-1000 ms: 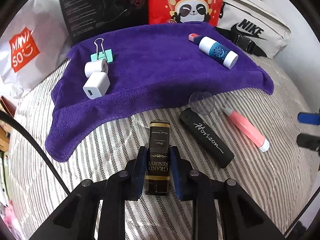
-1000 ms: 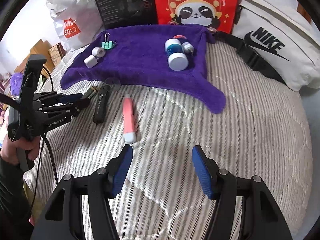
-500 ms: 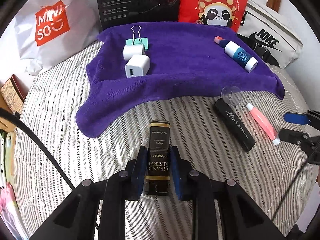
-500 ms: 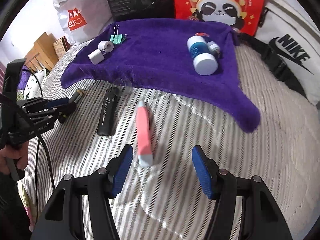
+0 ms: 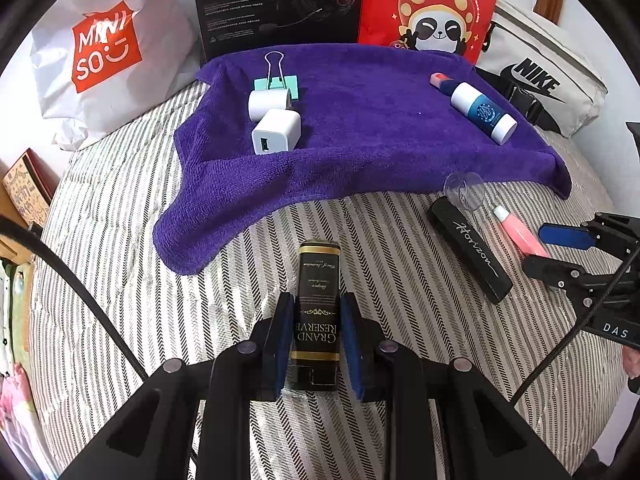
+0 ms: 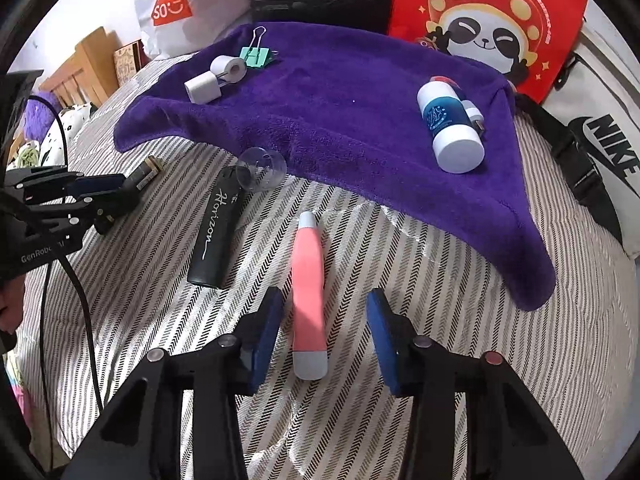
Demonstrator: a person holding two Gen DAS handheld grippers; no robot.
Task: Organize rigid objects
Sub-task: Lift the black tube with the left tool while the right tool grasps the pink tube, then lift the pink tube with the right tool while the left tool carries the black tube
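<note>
Two white chargers [image 5: 276, 133], one green clip [image 5: 277, 82] and one blue-and-white tube [image 5: 484, 114] lay on the purple towel [image 5: 360, 152]. The left gripper [image 5: 316, 334] clamped the black box [image 5: 318, 304]. The right gripper [image 6: 324, 330] was closing, pads clear of the pink tube [image 6: 308, 288] at twelve o'clock. Only the right view showed wooden furniture [image 6: 86, 68].

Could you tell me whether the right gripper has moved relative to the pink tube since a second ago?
Yes. The right gripper has advanced toward the pink tube, which lies unmoved beside the black Horizon case; its closing jaws now straddle it.

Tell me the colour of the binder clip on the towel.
Mint green binder clip, silver handles; left wrist view shows it best.
</note>
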